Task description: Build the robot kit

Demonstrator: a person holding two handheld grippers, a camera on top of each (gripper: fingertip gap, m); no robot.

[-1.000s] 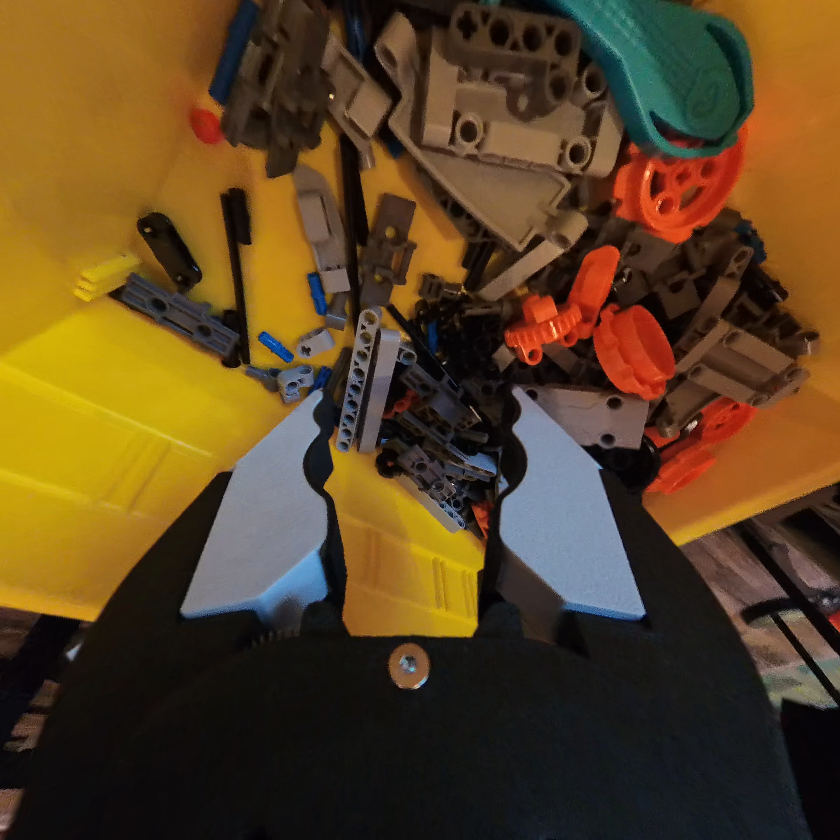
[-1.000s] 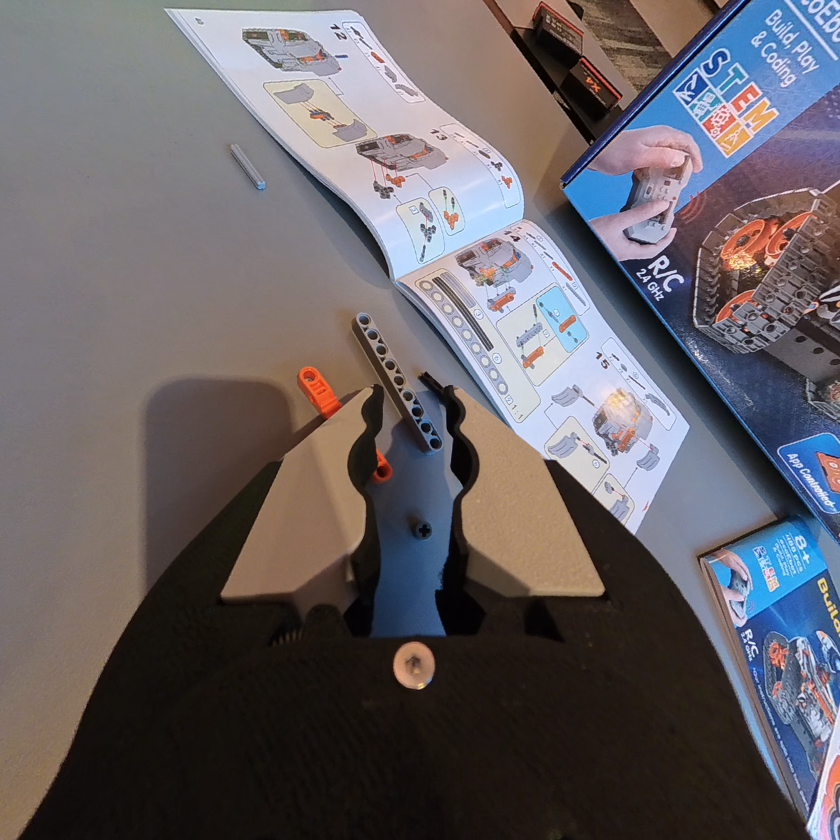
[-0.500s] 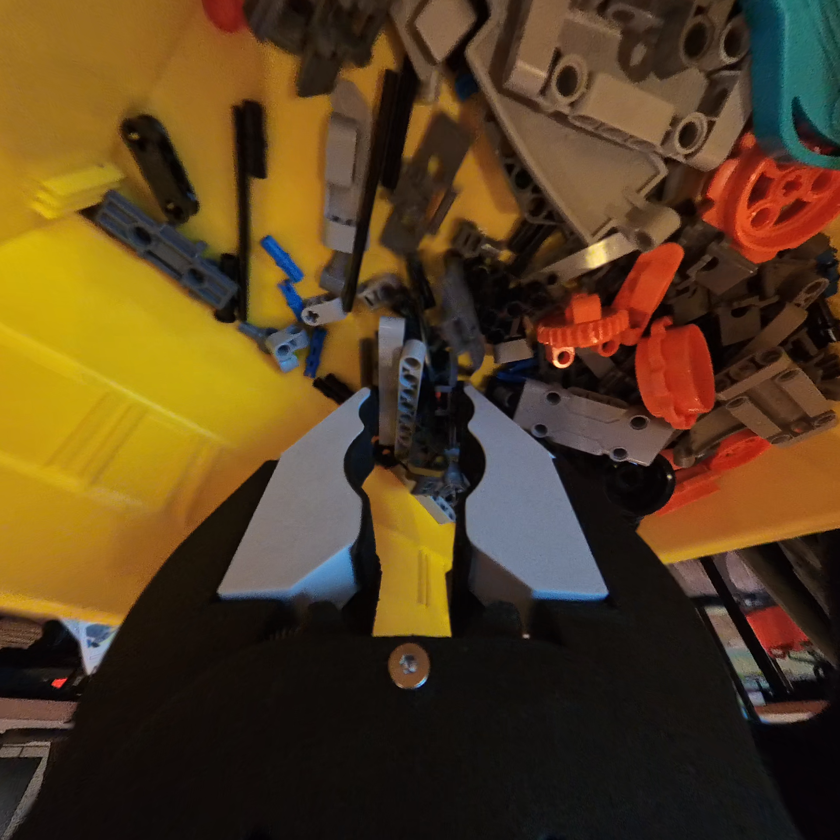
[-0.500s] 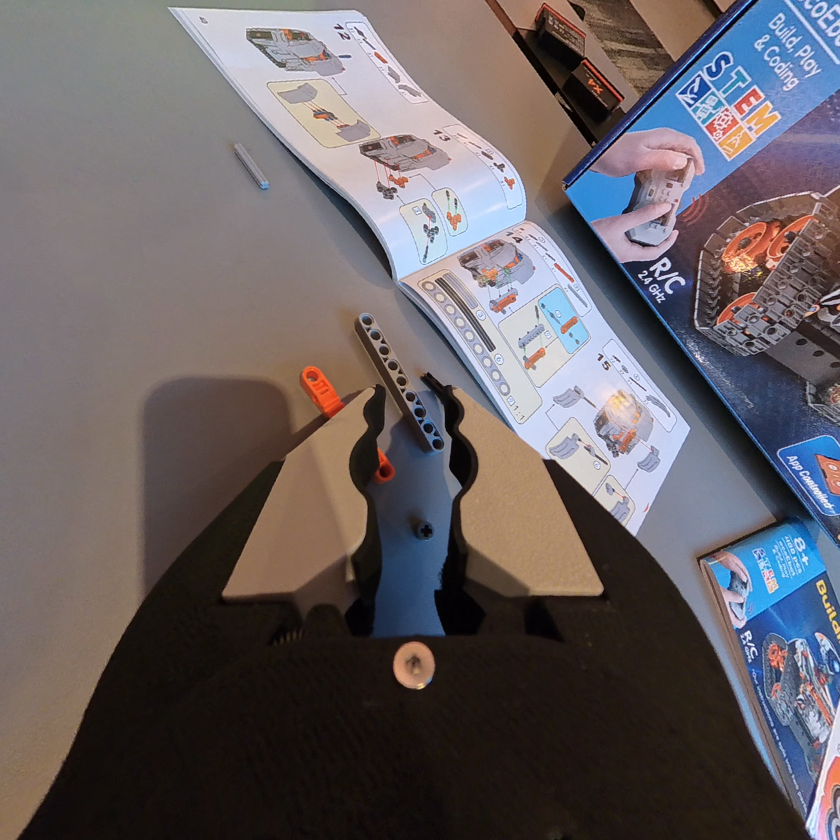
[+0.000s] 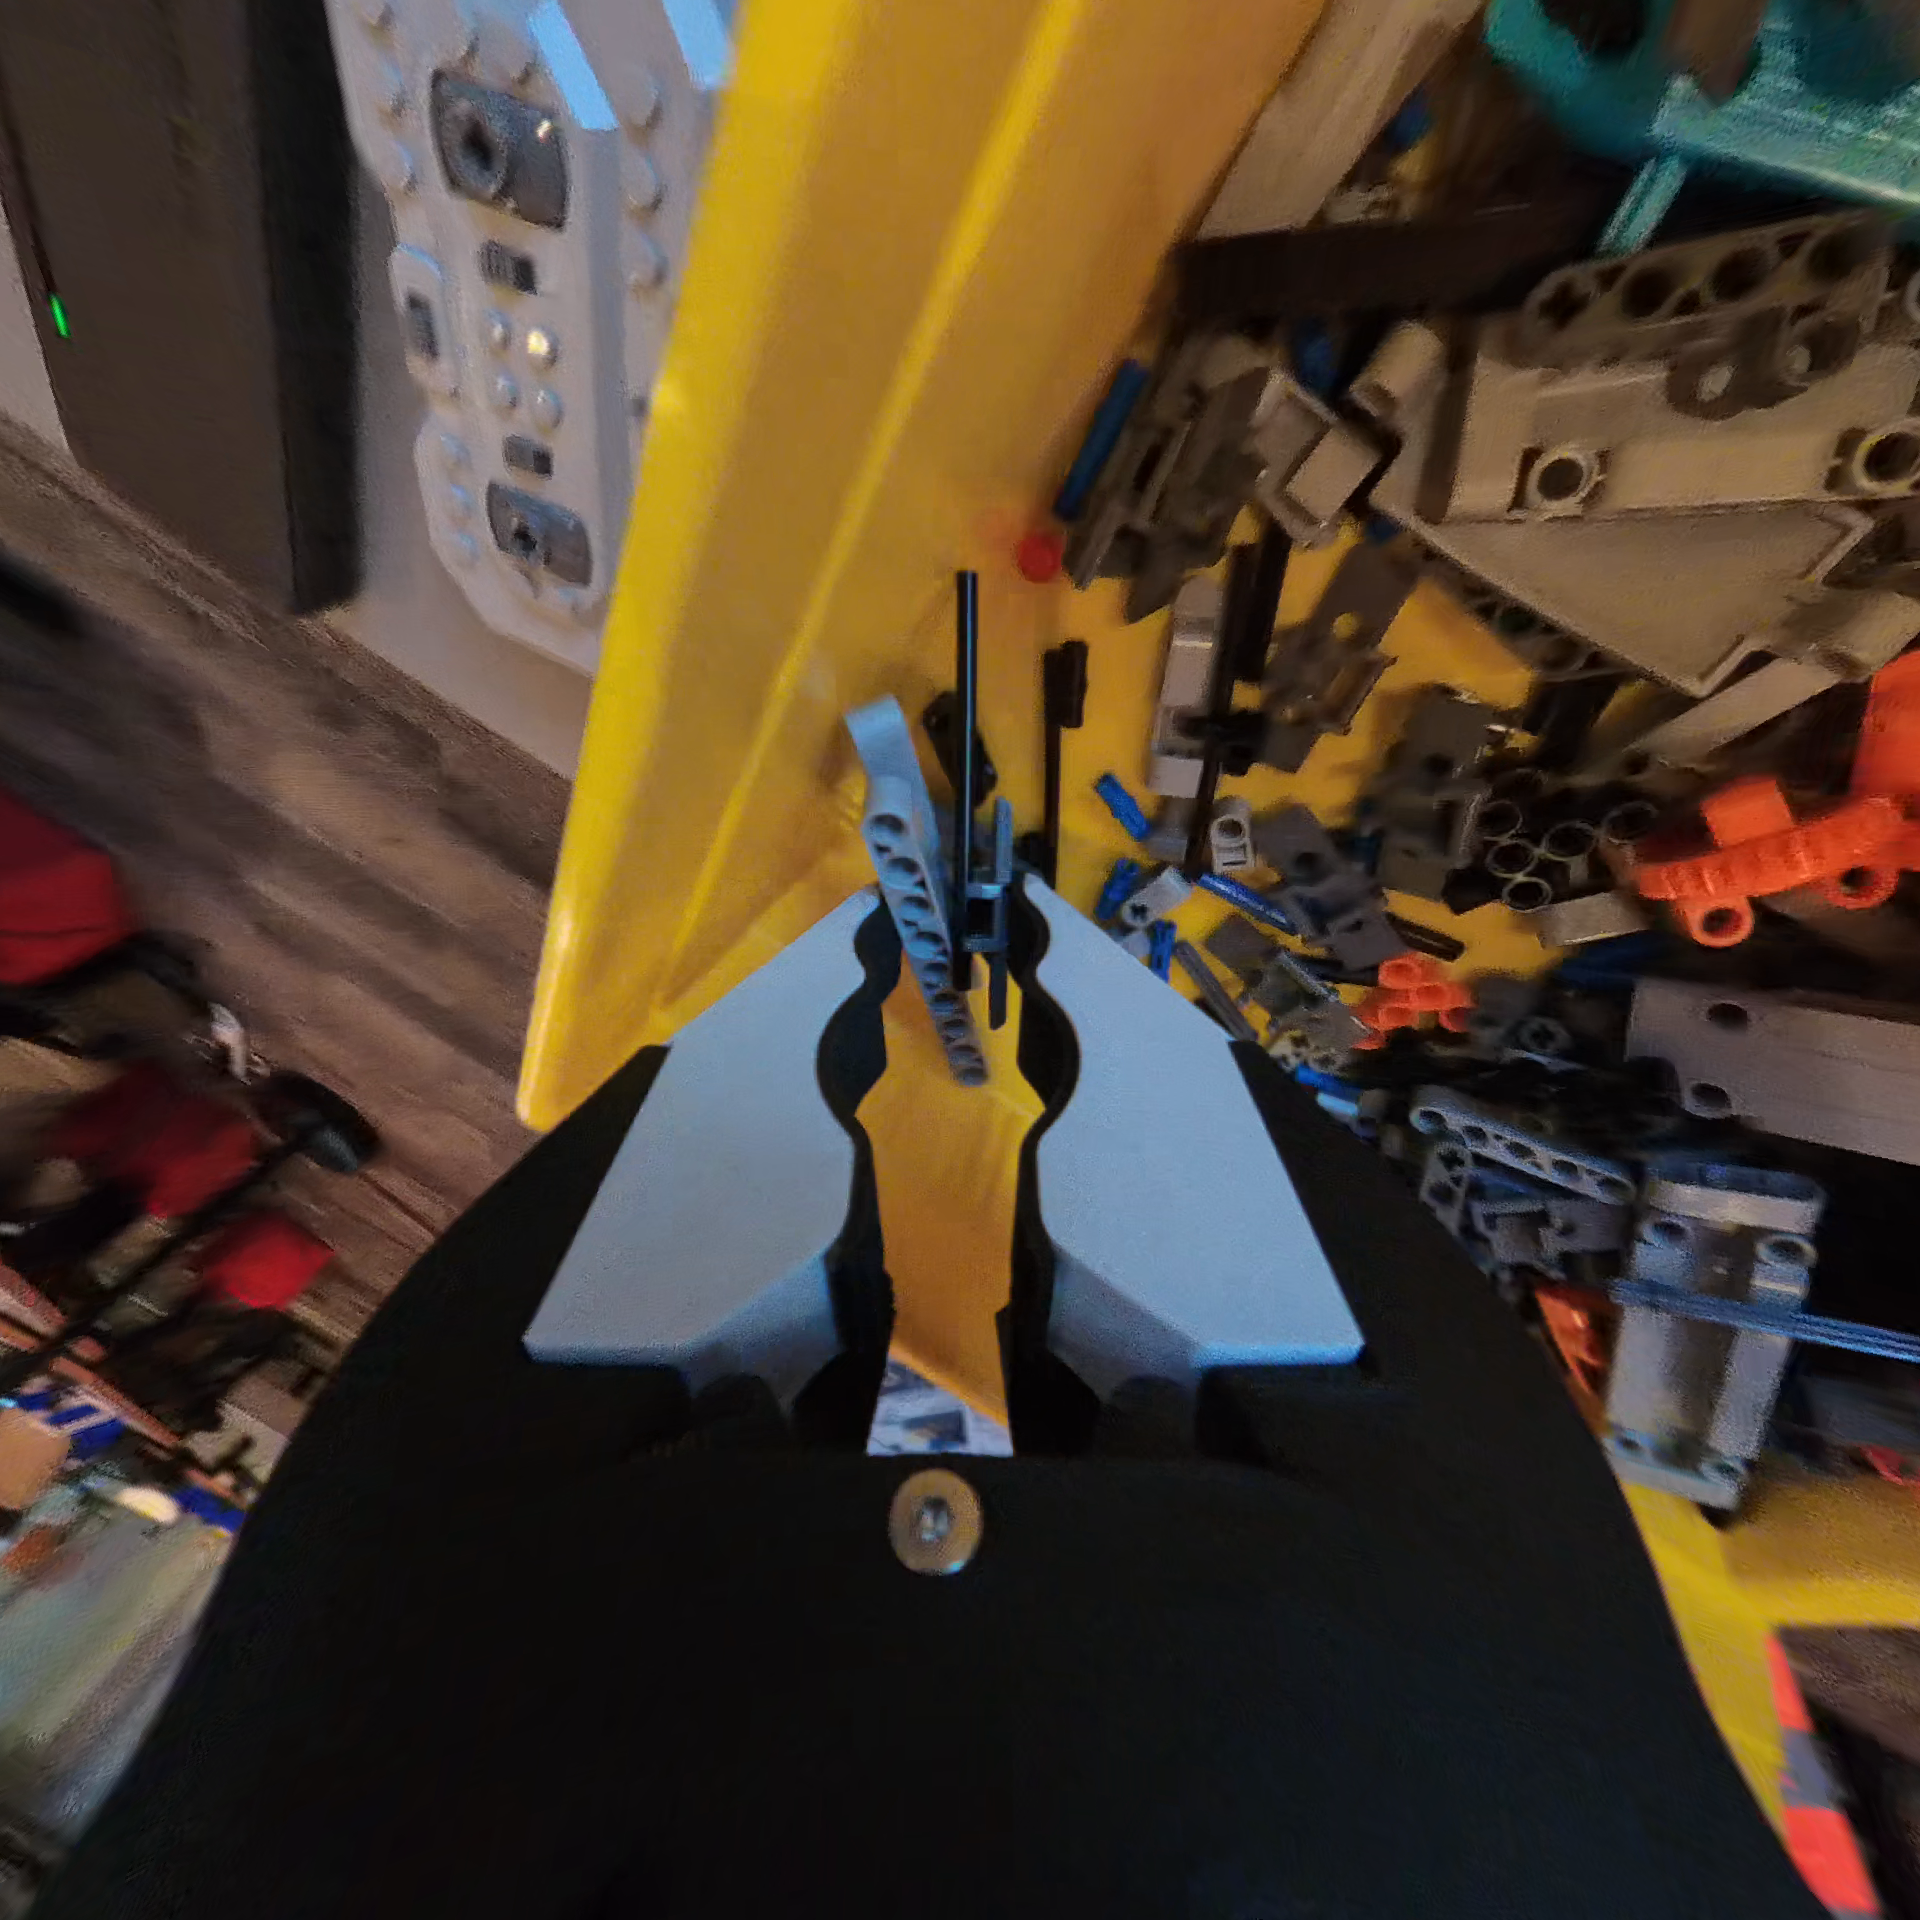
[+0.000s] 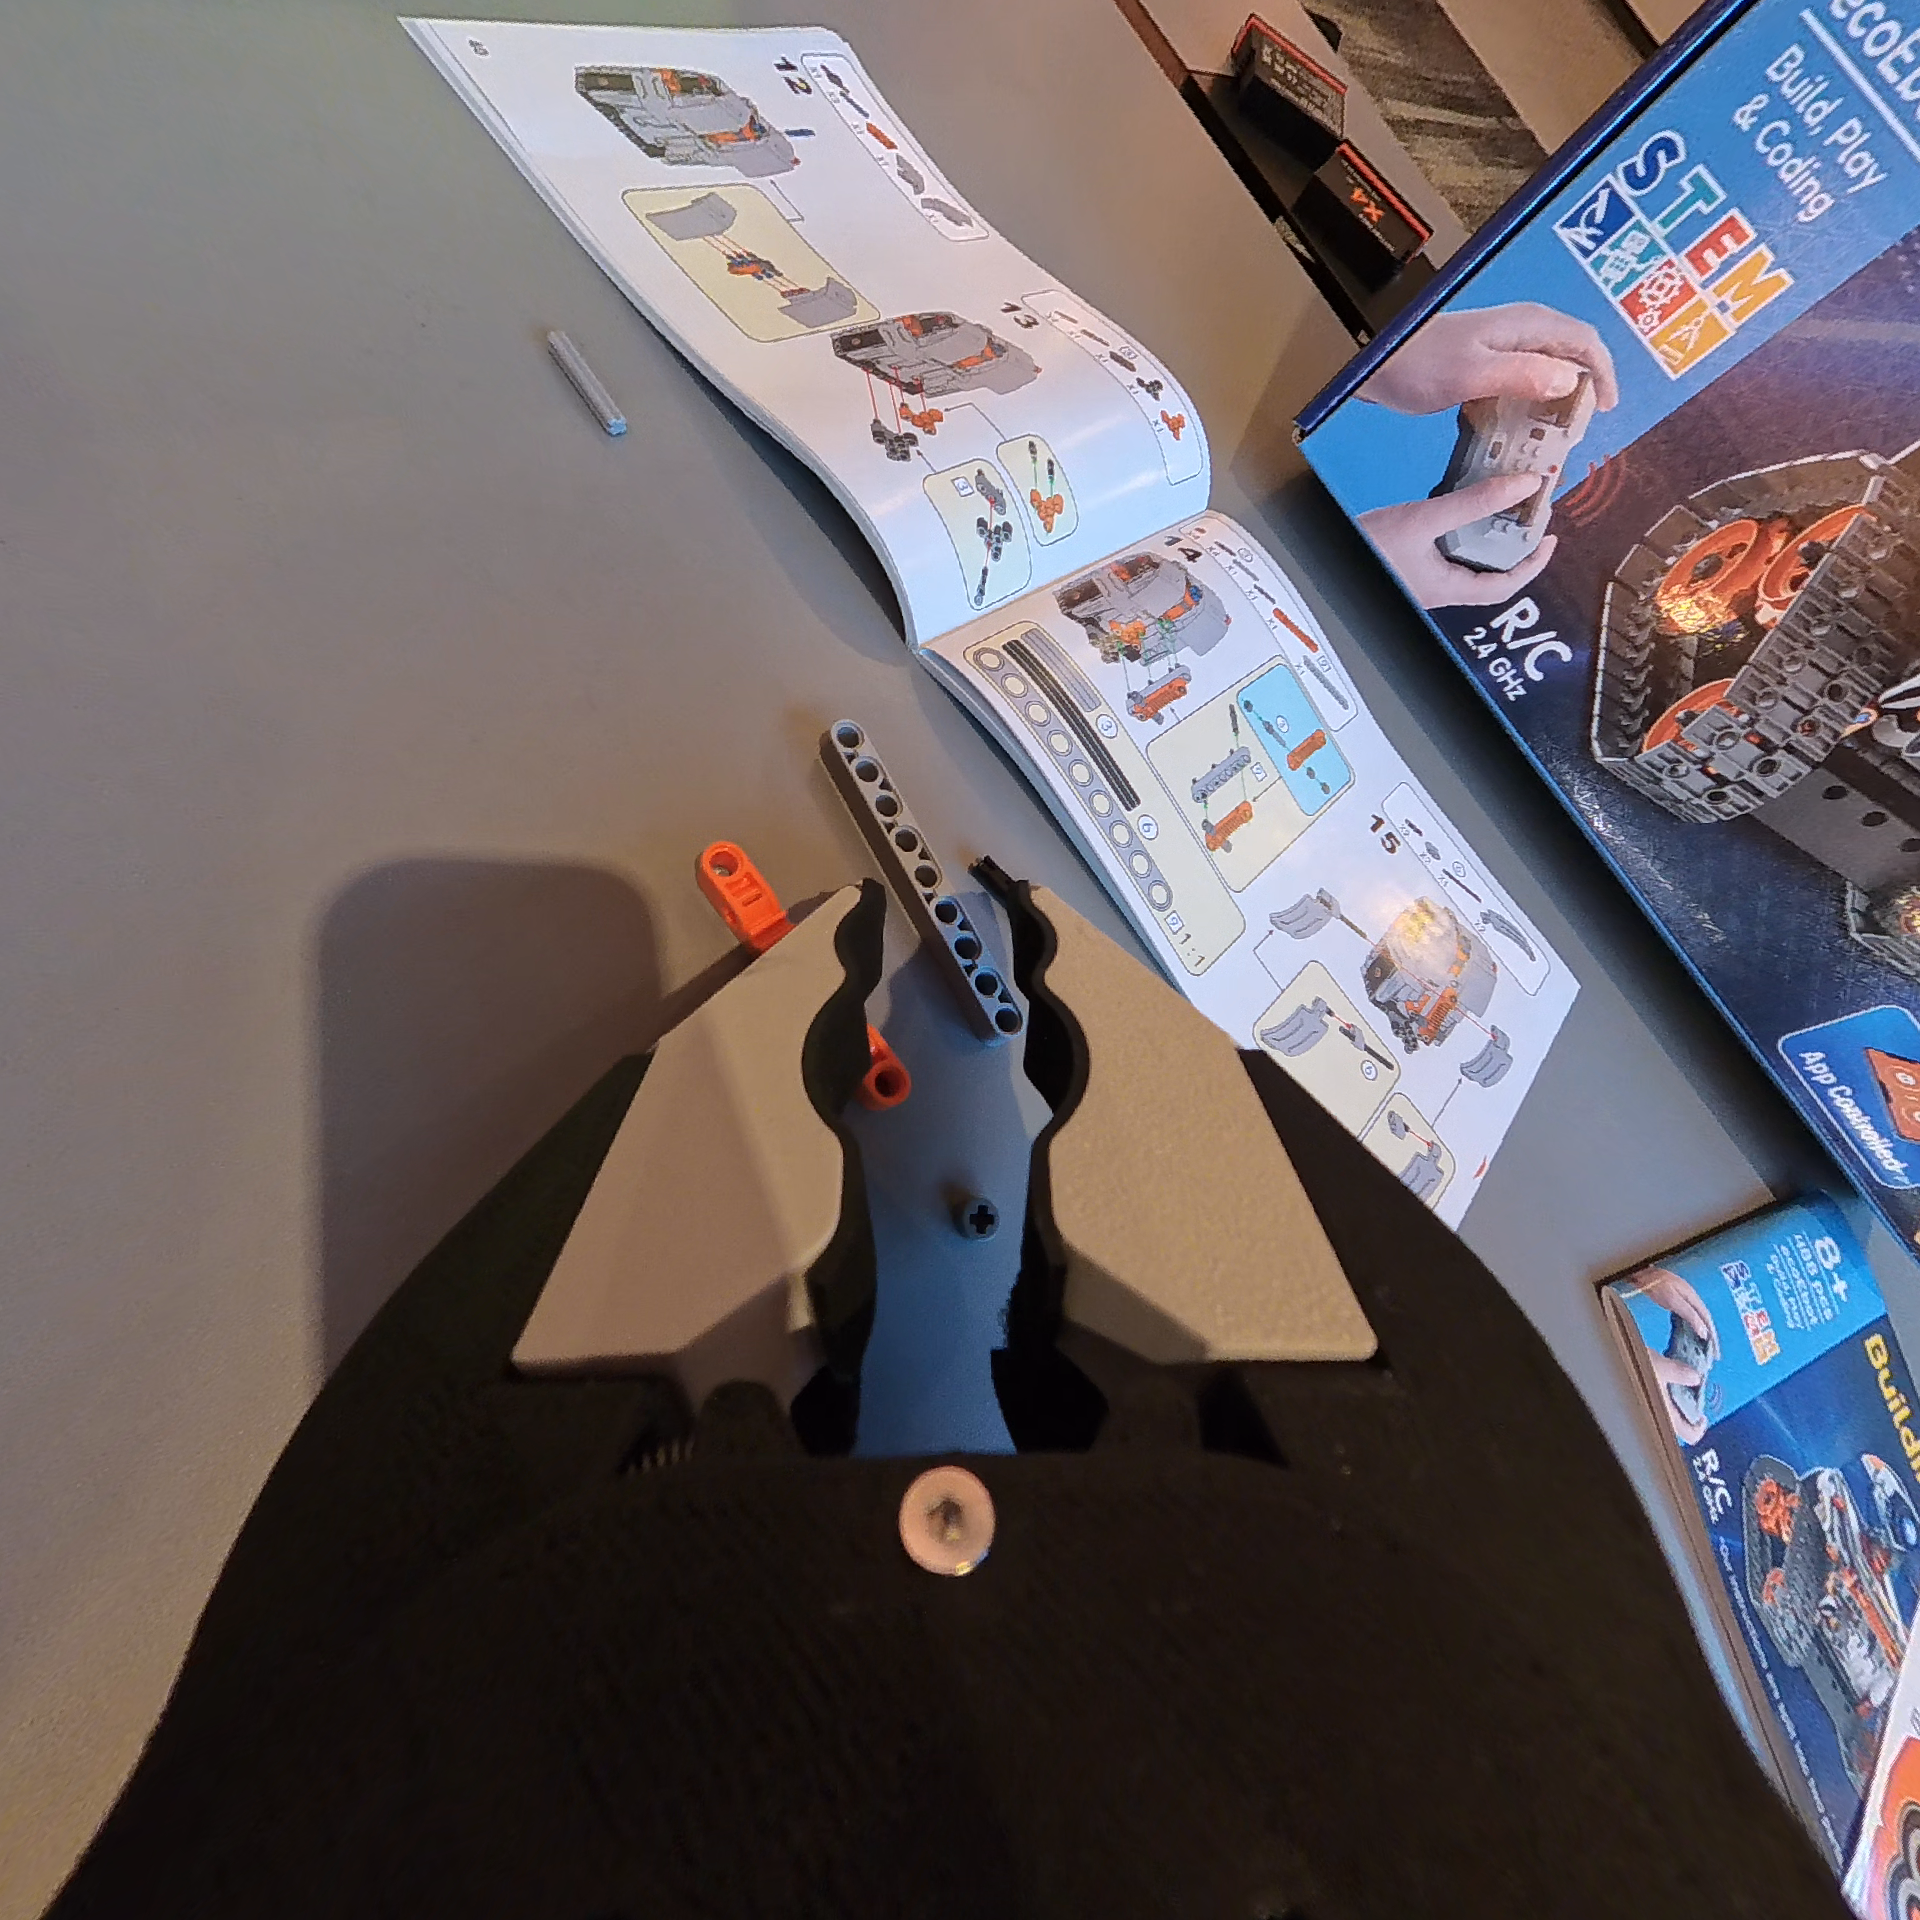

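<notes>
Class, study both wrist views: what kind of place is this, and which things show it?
Probably a home or hobby table for building a toy kit: an open white instruction booklet, a blue printed kit box, and a yellow plastic bin of loose grey and orange building pieces.

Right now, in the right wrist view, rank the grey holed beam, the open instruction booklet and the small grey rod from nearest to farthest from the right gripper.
1. Grey holed beam: between the right gripper fingers.
2. Open instruction booklet: just right, ahead.
3. Small grey rod: far ahead, left.
</notes>
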